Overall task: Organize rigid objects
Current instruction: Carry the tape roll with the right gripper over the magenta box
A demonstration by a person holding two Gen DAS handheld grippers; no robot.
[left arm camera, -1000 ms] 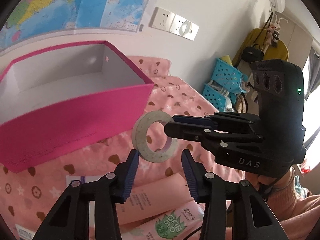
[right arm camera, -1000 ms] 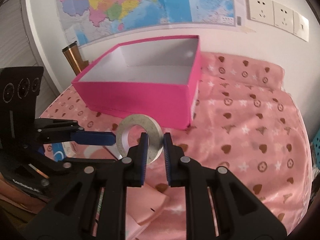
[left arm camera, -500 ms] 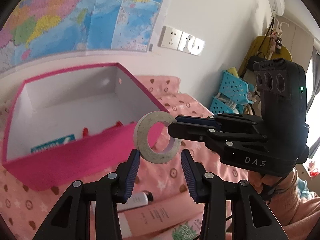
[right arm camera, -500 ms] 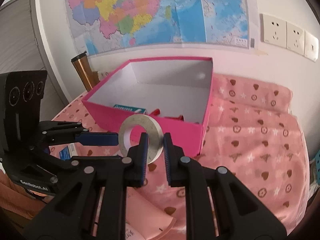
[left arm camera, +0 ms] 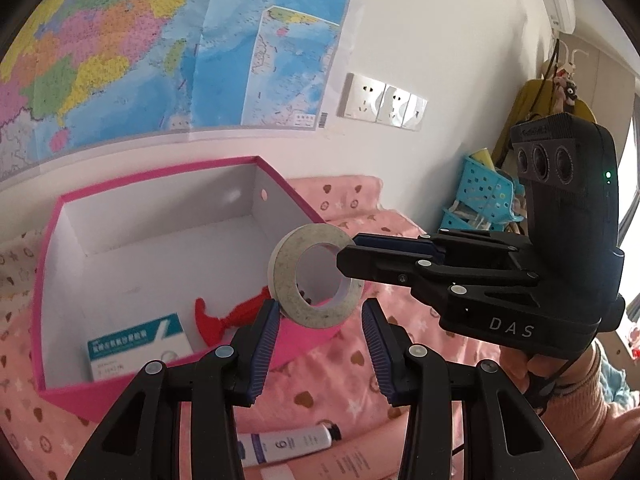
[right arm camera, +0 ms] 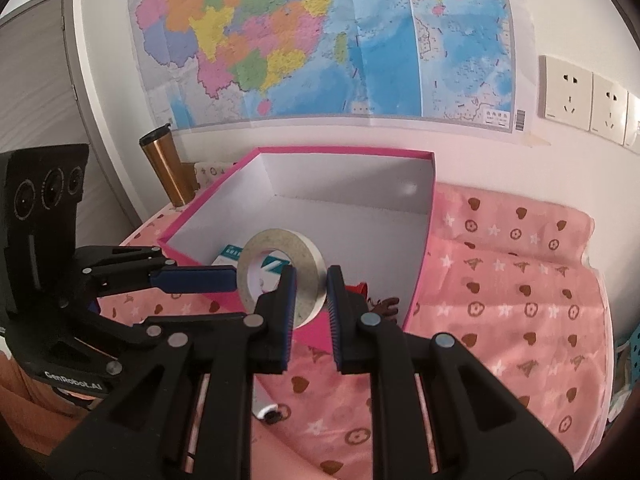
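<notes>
The right tool (right arm camera: 311, 300) is clamped on the wall of a tape roll (right arm camera: 280, 276), carried above the near rim of the pink box (right arm camera: 424, 248). The left tool (left arm camera: 320, 334), jaws nearly together, grips nothing; the roll sits at its twelve o'clock. Inside the box lie a small carton (left arm camera: 138, 346) and a red piece (left arm camera: 228, 314). Tubes (left arm camera: 286, 446) at six o'clock on the bed (right arm camera: 520, 300) look left to pack.

Both grippers (left arm camera: 316, 332) (right arm camera: 312, 300) raised — jaws narrowed
</notes>
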